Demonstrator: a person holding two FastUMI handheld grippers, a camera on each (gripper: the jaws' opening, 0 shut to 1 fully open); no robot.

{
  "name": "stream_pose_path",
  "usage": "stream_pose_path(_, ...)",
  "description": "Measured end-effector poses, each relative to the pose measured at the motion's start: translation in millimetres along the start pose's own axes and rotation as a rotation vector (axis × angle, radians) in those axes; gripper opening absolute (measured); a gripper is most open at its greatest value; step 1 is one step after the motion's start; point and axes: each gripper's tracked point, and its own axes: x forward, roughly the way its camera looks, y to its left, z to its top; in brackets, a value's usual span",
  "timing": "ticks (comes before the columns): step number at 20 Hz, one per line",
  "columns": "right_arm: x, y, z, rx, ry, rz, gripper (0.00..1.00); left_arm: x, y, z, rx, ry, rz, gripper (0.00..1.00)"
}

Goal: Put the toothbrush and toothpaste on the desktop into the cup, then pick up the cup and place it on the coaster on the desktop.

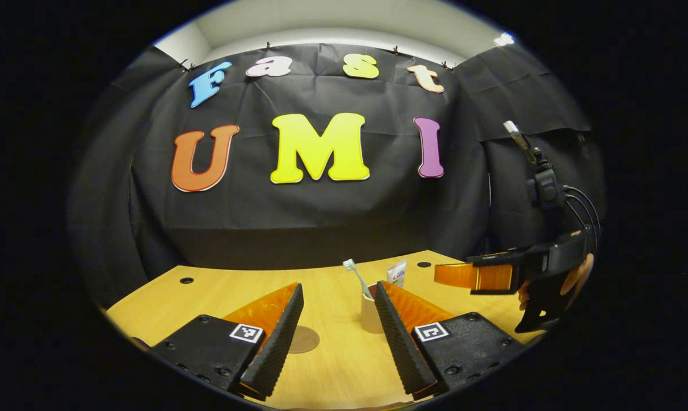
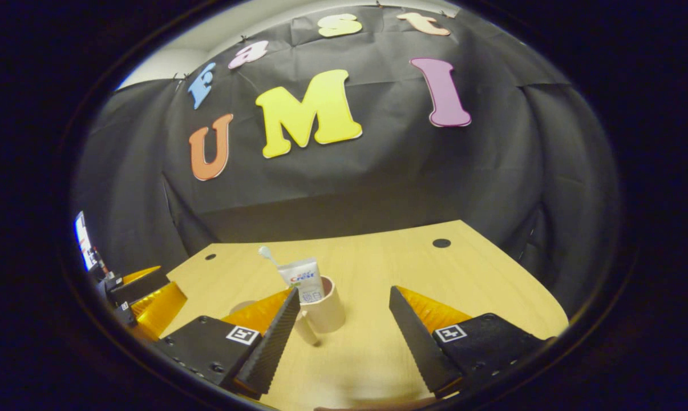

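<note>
A beige cup (image 1: 369, 313) stands upright on the wooden desktop (image 1: 332, 371), just beyond my left gripper's right finger, which hides part of it. A toothbrush (image 1: 356, 275) leans out of the cup, and the toothpaste tube (image 1: 397, 273) rises behind it. The round brown coaster (image 1: 304, 340) lies flat to the cup's left, partly behind my left finger. My left gripper (image 1: 338, 286) is open and holds nothing. In the right gripper view the cup (image 2: 328, 313) holds the toothpaste (image 2: 304, 279) and the toothbrush (image 2: 266, 253). My right gripper (image 2: 344, 291) is open just short of the cup.
The right gripper (image 1: 474, 277) hovers over the desk's right edge, held by a hand (image 1: 578, 277). In the right gripper view the left gripper (image 2: 144, 297) sits at the far left. Small dark holes (image 2: 441, 242) mark the desktop (image 2: 367, 348). Black cloth closes the back.
</note>
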Motion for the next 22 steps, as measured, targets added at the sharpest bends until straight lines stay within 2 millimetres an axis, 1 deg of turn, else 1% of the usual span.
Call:
stream_pose_path(1,0.1,8.7,-1.6,0.003,0.038,0.011,0.95,-10.5,6.7,-0.4,-0.002,-0.003,0.01,0.83)
stream_pose_path(2,1.4,21.3,-1.7,0.008,0.072,0.028,0.95,-21.3,15.3,-0.5,-0.004,-0.012,0.027,0.84)
stream_pose_path(4,8.5,34.6,-2.3,-0.034,0.128,0.013,0.93,-38.4,29.0,-7.0,-0.02,-0.009,0.046,0.83)
stream_pose_path(5,14.5,35.8,-5.5,-0.073,0.155,-0.017,0.93,-44.7,33.9,-10.3,-0.034,-0.009,0.054,0.85)
stream_pose_path(6,21.4,36.7,-9.0,-0.126,0.182,-0.048,0.89,-52.8,39.5,-12.2,-0.045,-0.008,0.062,0.85)
stream_pose_path(7,29.6,34.0,-13.2,-0.181,0.207,-0.088,0.88,-59.3,45.0,-16.3,-0.053,-0.003,0.07,0.85)
stream_pose_path(8,37.4,28.5,-19.4,-0.229,0.236,-0.131,0.94,-66.7,51.6,-21.9,-0.057,0.006,0.08,0.85)
stream_pose_path(9,43.8,25.9,-27.3,-0.261,0.269,-0.161,0.9,-73.3,56.6,-27.1,-0.058,0.013,0.086,0.85)
stream_pose_path(10,49.2,27.0,-34.1,-0.278,0.3,-0.174,0.97,-78.6,61.7,-30.9,-0.059,0.015,0.09,0.85)
stream_pose_path(11,52.7,30.3,-39.3,-0.272,0.334,-0.171,0.93,-82.3,66.7,-34.2,-0.06,0.015,0.092,0.85)
stream_pose_path(12,56.9,36.2,-38.8,-0.243,0.343,-0.156,0.92,-84.8,70.4,-37.8,-0.06,0.017,0.093,0.85)
stream_pose_path(13,61.7,38.2,-40.2,-0.214,0.349,-0.163,0.88,-86.9,76.8,-41.9,-0.063,0.022,0.1,0.85)
stream_pose_path(14,66.1,37.5,-39.6,-0.211,0.359,-0.175,0.86,-87.9,82.8,-44.9,-0.07,0.029,0.109,0.85)
stream_pose_path(15,71.8,34.8,-44.7,-0.231,0.388,-0.188,0.88,-88.4,88.6,-48.4,-0.08,0.034,0.117,0.85)
stream_pose_path(16,72.7,34.7,-49.8,-0.24,0.421,-0.195,0.89,-89.8,94.3,-50.7,-0.09,0.038,0.123,0.85)
stream_pose_path(18,73.2,38.2,-63.7,-0.215,0.496,-0.19,0.9,-91.8,102.4,-52.5,-0.112,0.035,0.133,0.85)
stream_pose_path(20,78.7,40.9,-71.6,-0.178,0.547,-0.188,0.89,-92.7,109.7,-56.9,-0.134,0.035,0.138,0.85)
stream_pose_path(21,82.1,42.8,-72.3,-0.16,0.568,-0.189,0.91,-93.7,113.4,-60.5,-0.141,0.045,0.144,0.85)
stream_pose_path(22,86.2,45.3,-71.1,-0.134,0.583,-0.187,0.84,-93.7,114.9,-63.5,-0.148,0.051,0.146,0.85)
